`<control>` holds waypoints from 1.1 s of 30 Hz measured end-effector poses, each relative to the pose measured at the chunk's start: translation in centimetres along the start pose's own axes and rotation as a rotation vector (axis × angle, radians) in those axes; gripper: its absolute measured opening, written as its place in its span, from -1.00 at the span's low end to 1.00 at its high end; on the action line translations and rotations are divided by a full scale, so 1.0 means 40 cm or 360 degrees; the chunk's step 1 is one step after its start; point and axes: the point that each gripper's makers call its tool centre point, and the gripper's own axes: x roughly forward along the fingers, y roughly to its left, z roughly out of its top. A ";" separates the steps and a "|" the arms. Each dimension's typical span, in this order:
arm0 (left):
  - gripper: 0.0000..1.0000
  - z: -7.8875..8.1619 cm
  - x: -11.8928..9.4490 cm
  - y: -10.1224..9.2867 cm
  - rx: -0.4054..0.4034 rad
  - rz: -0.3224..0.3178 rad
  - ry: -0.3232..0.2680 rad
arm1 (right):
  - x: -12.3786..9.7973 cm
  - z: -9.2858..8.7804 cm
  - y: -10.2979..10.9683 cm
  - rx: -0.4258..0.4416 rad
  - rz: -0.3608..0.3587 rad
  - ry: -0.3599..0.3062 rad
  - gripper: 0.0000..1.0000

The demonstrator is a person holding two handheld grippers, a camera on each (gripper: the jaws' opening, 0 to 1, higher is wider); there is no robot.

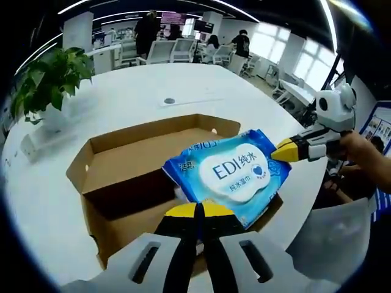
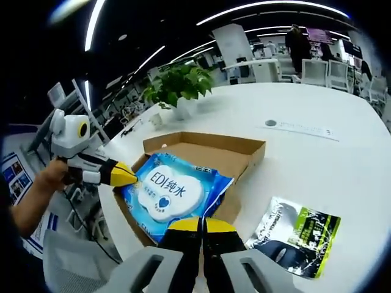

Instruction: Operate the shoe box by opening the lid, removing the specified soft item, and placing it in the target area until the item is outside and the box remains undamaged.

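Note:
A blue wet-wipes pack (image 1: pixel 235 174) with a white label hangs over the open brown cardboard shoe box (image 1: pixel 122 155) on the white table. In the left gripper view my left gripper (image 1: pixel 197 210) is shut on the pack's near edge. My right gripper (image 1: pixel 287 150) comes in from the right, its yellow tips pinching the pack's far corner. In the right gripper view the pack (image 2: pixel 174 192) lies over the box (image 2: pixel 211 146). My right gripper (image 2: pixel 201 224) is shut on the pack's edge there, and the left gripper (image 2: pixel 124 174) grips its left side.
A potted plant (image 1: pixel 52 79) (image 2: pixel 180 82) stands on the table beyond the box. A black and green packet (image 2: pixel 299 235) lies on the table right of the box. A round cable port (image 2: pixel 270 122) sits farther out. Chairs and people are in the background.

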 end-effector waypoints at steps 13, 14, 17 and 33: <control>-1.00 0.039 0.054 -0.087 0.0045 -0.0081 0.0019 | -0.066 -0.003 -0.089 0.0059 -0.0086 -0.0005 -1.00; -1.00 0.042 0.058 -0.094 0.0043 -0.0086 0.0019 | -0.070 -0.004 -0.094 0.0061 -0.0091 -0.0002 -1.00; -1.00 0.052 0.065 -0.109 0.0046 -0.0095 0.0016 | -0.081 -0.008 -0.110 0.0060 -0.0109 0.0005 -1.00; -1.00 0.101 0.126 -0.199 0.0101 -0.0152 0.0004 | -0.142 -0.025 -0.212 0.0104 -0.0213 0.0006 -1.00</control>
